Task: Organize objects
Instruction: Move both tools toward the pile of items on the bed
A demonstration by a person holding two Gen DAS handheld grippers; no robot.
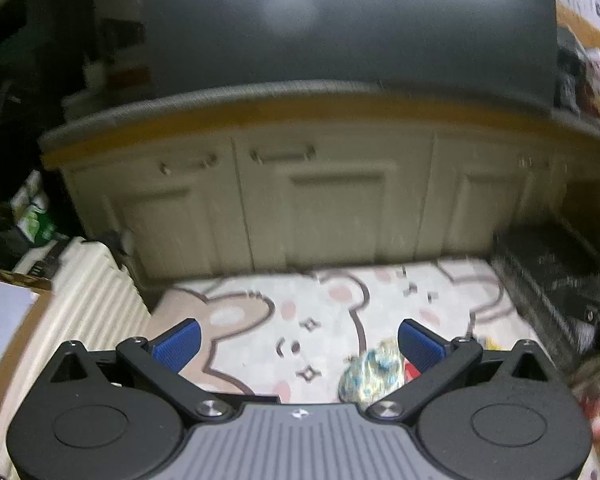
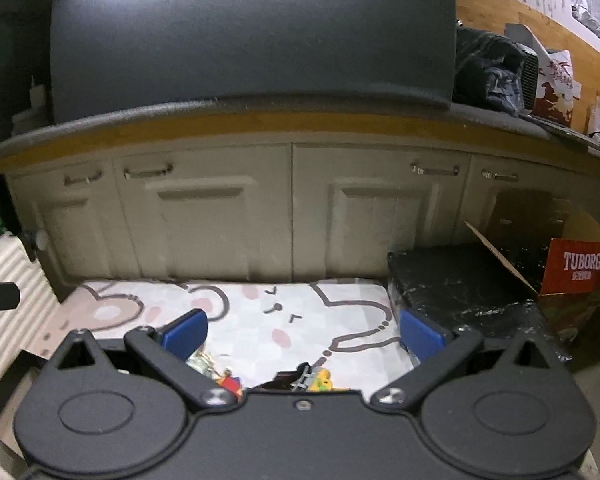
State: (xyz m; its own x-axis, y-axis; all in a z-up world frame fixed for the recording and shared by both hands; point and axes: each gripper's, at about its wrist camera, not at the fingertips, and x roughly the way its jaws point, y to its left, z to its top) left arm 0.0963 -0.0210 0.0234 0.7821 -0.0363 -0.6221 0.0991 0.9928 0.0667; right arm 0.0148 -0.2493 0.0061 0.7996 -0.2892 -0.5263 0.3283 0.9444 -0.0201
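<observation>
Nothing is held yet — the left gripper and right gripper are spread wide, empty, above the mat; the toy pile is judged next, needing a descent.

Small toys half hidden behind right gripper body

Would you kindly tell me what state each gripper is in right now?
Left gripper: open, holding nothing.
Right gripper: open, holding nothing.
</observation>
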